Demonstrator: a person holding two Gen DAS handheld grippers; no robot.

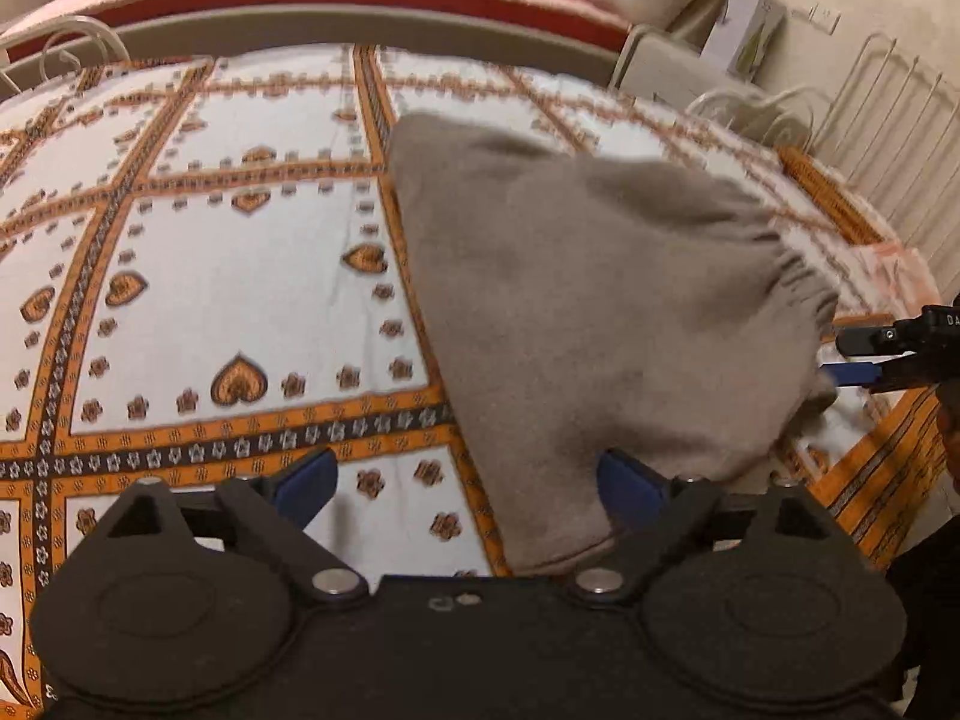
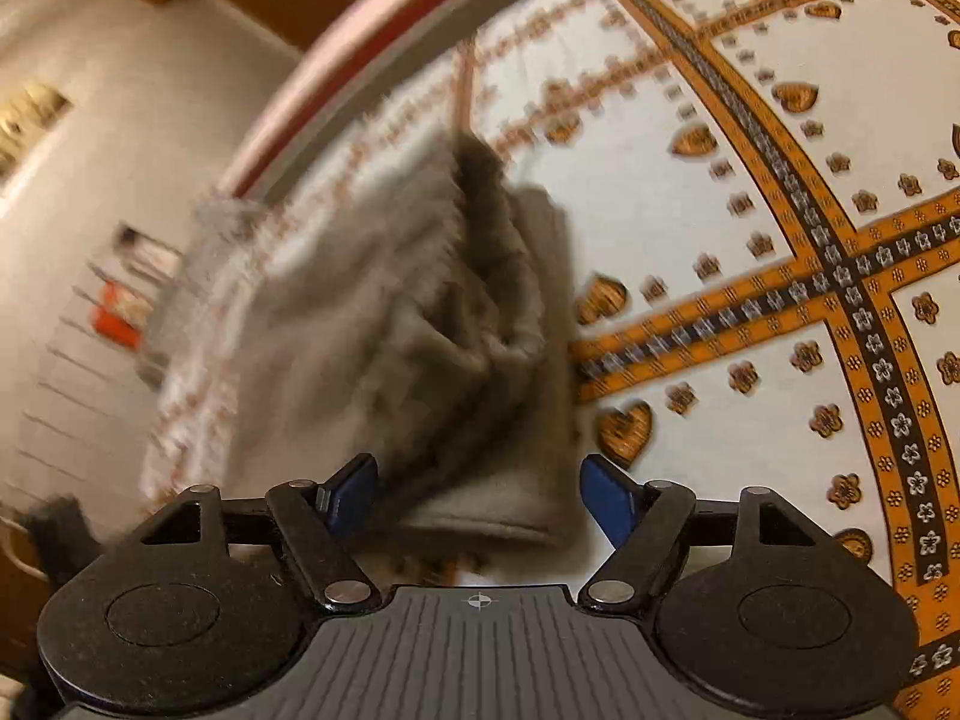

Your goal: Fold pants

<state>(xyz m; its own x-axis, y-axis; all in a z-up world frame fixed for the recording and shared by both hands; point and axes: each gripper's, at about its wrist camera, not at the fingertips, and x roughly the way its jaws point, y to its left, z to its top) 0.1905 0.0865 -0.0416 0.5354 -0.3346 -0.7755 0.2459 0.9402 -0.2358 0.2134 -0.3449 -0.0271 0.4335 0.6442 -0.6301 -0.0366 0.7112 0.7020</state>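
Pants (image 1: 588, 300) lie folded on bedspread (image 1: 210, 276), between both wide-open hand-held grippers (image 1: 468, 474)

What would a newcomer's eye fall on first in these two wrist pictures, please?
First, the grey-brown pants, a soft folded heap lying right of centre on the bed. Next, the bedspread under them: white with orange and black flowered bands and orange hearts. Then the blue-tipped left tongs standing open at the heap's near edge, while the right tongs stand open around the near end of the pants in the blurred right wrist view.
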